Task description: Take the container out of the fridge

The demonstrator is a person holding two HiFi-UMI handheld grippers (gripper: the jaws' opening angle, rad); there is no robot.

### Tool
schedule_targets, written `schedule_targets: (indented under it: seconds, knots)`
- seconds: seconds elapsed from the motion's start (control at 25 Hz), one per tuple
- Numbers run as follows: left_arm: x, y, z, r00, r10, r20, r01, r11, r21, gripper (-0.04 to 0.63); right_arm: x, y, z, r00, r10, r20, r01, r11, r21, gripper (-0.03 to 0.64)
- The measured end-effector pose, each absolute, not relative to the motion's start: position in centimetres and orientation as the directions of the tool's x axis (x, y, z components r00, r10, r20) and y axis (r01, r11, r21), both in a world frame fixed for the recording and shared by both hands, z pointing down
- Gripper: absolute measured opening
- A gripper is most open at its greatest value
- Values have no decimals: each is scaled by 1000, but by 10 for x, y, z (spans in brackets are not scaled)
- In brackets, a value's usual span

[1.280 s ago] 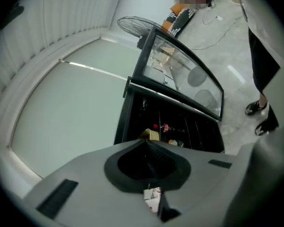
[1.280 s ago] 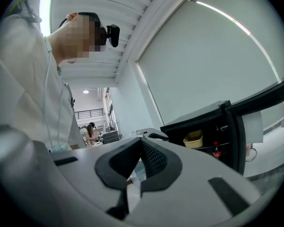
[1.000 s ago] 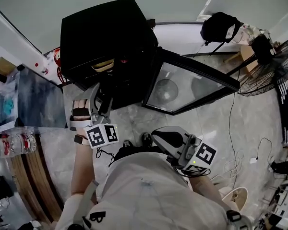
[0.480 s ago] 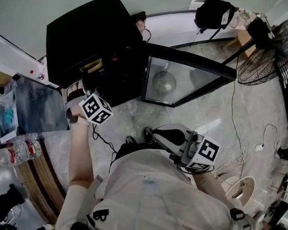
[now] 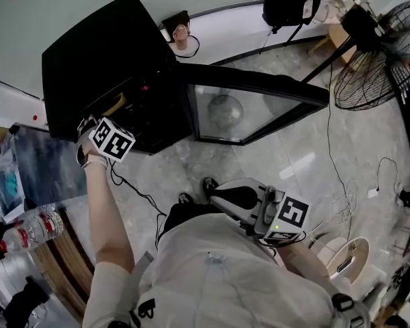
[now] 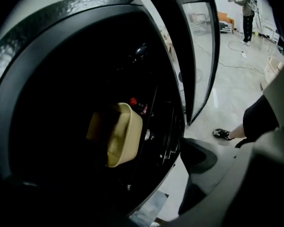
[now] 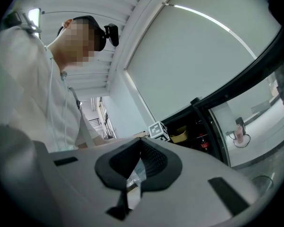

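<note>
Reaching in is the step in hand: the left gripper point(image 5: 90, 130), wide and empty, hovers at the open black glass-doored fridge point(image 5: 102, 60) whose shelf holds the tan plastic container point(image 6: 116, 135) untouched. Next it must straddle that rim and close, while the right gripper point(image 5: 225, 198) hangs closed by the waist.

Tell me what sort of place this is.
Probably a workroom or lab corner rather than a home kitchen. A black mini fridge stands with its glass door open on a pale stone-look floor. A pedestal fan stands nearby, and loose cables trail across the floor.
</note>
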State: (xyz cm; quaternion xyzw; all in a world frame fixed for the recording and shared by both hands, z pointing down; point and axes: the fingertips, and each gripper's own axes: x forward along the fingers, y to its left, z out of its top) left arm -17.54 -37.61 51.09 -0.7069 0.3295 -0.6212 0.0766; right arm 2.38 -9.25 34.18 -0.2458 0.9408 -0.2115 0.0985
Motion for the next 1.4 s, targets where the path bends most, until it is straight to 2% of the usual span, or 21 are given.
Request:
schedule_targets:
  seconds: [0.2, 0.36, 0.44, 0.64, 0.68, 1.08, 1.4]
  knots:
    - [-175, -387, 517, -6, -509, 861, -368, -800, -475, 478, 23, -94, 348, -882, -464, -85, -375, 799, -469, 15]
    - [-174, -392, 523, -26, -469, 883, -362, -819, -446, 449, 15, -92, 346, -915, -389, -106, -300, 832, -467, 15]
    - [-175, -396, 524, -41, -466, 884, -350, -822, -449, 403, 10, -94, 344, -922, -368, -119, -276, 841, -466, 15]
    - [-173, -405, 527, -59, -491, 869, -323, -815, -482, 166, 11, -96, 335, -923, -346, -170, -228, 846, -482, 15]
    - [-173, -406, 529, -62, -494, 867, -314, -815, -487, 152, 11, -98, 336, -922, -346, -171, -226, 843, -489, 15]
    - [-170, -394, 525, -47, -481, 876, -252, -843, -476, 77, 12, -112, 344, -925, -332, -184, -195, 831, -521, 15]
    - [-159, -360, 519, -14, -487, 873, -245, -845, -476, 74, 15, -116, 344, -929, -310, -202, -168, 840, -517, 15]
